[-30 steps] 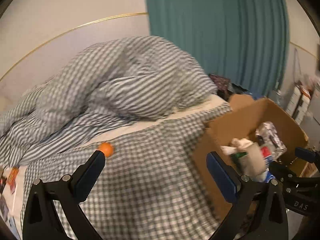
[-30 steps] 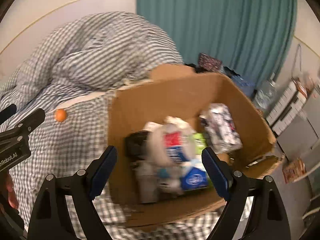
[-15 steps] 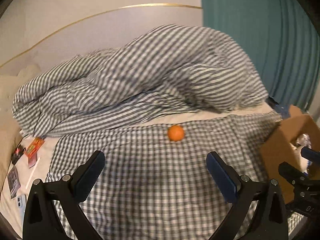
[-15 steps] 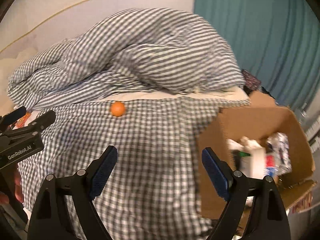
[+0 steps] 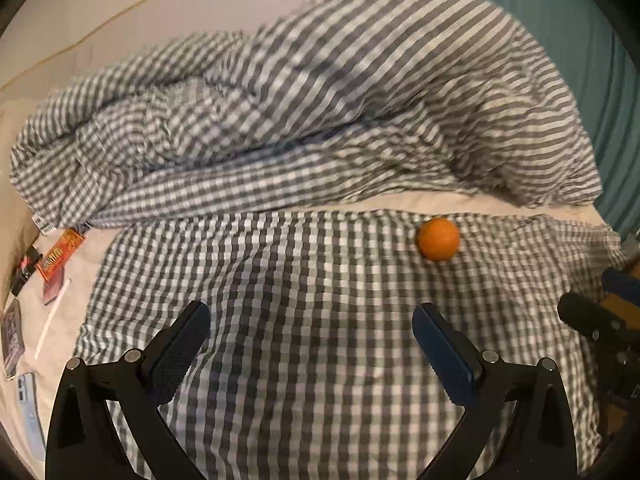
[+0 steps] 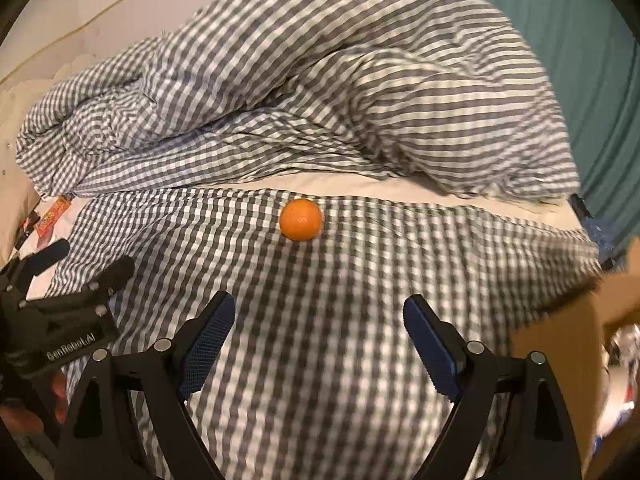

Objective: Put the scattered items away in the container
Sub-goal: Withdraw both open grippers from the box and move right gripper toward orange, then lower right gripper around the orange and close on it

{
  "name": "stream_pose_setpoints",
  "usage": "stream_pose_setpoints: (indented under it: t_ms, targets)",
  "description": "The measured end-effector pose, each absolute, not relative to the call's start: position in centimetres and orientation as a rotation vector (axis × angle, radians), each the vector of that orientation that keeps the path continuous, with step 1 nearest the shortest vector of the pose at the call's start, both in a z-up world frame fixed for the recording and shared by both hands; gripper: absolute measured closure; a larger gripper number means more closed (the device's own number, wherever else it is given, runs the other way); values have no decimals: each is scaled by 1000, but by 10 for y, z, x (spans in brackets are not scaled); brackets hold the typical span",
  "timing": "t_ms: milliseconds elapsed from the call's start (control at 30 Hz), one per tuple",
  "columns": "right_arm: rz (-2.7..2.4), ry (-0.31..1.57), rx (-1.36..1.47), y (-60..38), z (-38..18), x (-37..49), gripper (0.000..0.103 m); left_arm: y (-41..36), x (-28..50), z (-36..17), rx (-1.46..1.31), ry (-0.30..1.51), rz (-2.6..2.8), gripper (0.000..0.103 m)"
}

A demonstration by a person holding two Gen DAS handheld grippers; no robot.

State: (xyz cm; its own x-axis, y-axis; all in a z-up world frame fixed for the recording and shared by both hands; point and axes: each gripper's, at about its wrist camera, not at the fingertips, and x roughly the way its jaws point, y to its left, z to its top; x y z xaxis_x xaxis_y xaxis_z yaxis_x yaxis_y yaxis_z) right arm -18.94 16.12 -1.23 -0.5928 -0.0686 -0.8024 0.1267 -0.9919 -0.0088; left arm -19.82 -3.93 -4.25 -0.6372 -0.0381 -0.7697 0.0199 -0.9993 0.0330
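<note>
An orange ball (image 6: pixel 301 219) lies on the grey checked sheet, ahead of my right gripper (image 6: pixel 318 322) and slightly left of its middle line. That gripper stands open with nothing between its fingers. In the left wrist view the same orange ball (image 5: pixel 438 239) sits ahead and to the right of my left gripper (image 5: pixel 310 330), which is also open and empty. The cardboard box (image 6: pixel 560 344) shows at the right edge of the right wrist view, with items blurred inside. Both views are motion-blurred.
A bunched checked duvet (image 5: pixel 320 100) fills the back of the bed. Small flat items, among them an orange packet (image 5: pixel 60 254), cards and a pale blue phone (image 5: pixel 30 412), lie along the left edge. A teal curtain (image 6: pixel 580 40) hangs at the right.
Both grippers have swung left, away from the cardboard box and lower over the bed. The box has slid to the right edge of view and the orange ball has come nearer.
</note>
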Motion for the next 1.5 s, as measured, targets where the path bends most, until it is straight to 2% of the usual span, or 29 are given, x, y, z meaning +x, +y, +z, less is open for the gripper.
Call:
stream_pose_setpoints:
  t_ms: [400,533,833,1067,1100,1167,1300,1333,1367,1400,1500]
  targets:
    - [-2621,114,1464,133,-75,-277,17,-52,-258,-99,1417,-77,-2725,0]
    - [-2613,113,1514,128,-97,-303,17,-63,-268,-108,1427,-39,-2708,0]
    - [-2594,99,1607,128,-135,-329,17,-81,-282,-123,1448,2,-2674,0]
    - [-2613,111,1617,128,-142,-338,18,-80,-287,-131,1477,-4,-2665,0]
    - [-2622,119,1623,128,-143,-338,23,-81,-287,-132,1479,-1,-2658,0]
    - [-2616,115,1629,127,-142,-338,56,-83,-286,-132,1478,12,-2656,0]
    - [-2596,119,1630,124,-137,-334,65,-86,-282,-127,1468,21,-2651,0]
    - [-2592,111,1630,124,-135,-334,75,-86,-281,-124,1463,18,-2655,0]
    - [-2579,94,1628,125,-132,-333,91,-86,-279,-122,1459,17,-2657,0]
    - [-2569,74,1617,125,-128,-330,98,-86,-277,-118,1453,17,-2659,0]
    - [-2567,92,1599,122,-115,-324,99,-86,-271,-109,1441,16,-2671,0]
